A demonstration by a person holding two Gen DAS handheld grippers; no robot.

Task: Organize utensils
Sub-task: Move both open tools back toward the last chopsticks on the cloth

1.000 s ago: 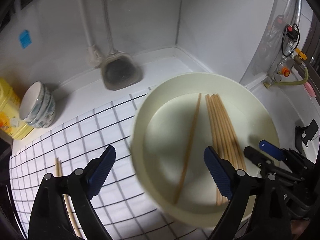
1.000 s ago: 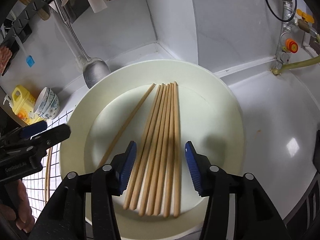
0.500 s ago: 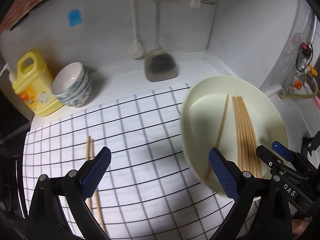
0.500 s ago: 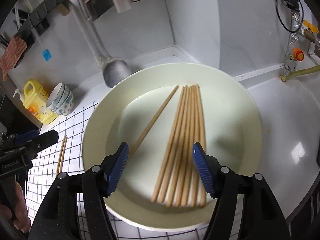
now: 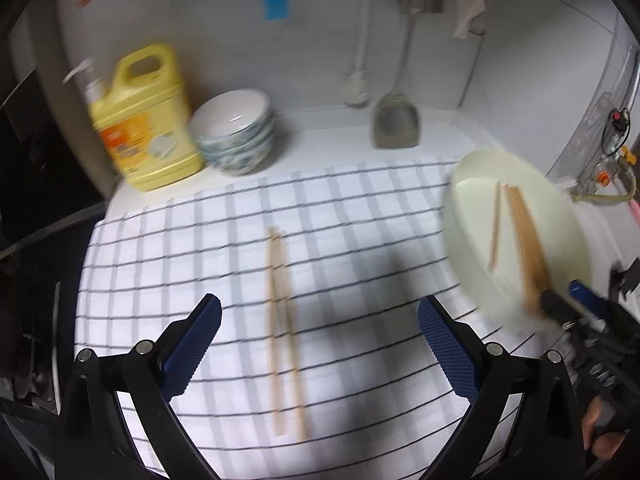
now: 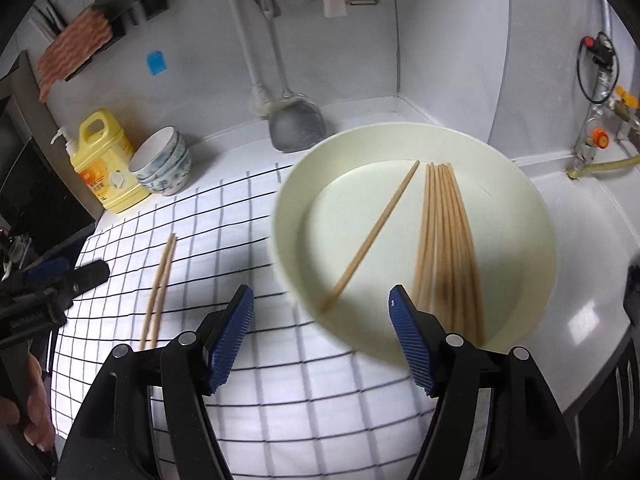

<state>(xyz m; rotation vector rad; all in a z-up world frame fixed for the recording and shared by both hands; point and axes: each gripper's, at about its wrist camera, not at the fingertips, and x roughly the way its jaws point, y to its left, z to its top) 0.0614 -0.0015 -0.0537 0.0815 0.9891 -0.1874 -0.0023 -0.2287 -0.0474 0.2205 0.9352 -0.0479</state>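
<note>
A cream plate [image 6: 520, 184] sits at the right of the counter, also in the left wrist view [image 5: 476, 216]. It holds a bundle of several wooden chopsticks [image 6: 444, 240] and one loose chopstick [image 6: 376, 236] lying slantwise. Two more chopsticks [image 5: 282, 320] lie side by side on the checked cloth [image 5: 360, 216], seen at the left in the right wrist view [image 6: 158, 284]. My left gripper [image 5: 320, 344] is open and empty above those two chopsticks. My right gripper [image 6: 322, 336] is open and empty at the plate's near rim.
A yellow detergent jug [image 5: 144, 120] and stacked bowls [image 5: 236, 132] stand at the back left. A metal spatula [image 5: 396, 120] hangs against the back wall. Gas fittings [image 6: 596, 136] are at the right. The white counter [image 6: 592, 280] extends right of the plate.
Both grippers have drawn back and swung left. The left one went from over the plate to over the two chopsticks on the cloth. The right one opened wider, off the bundle.
</note>
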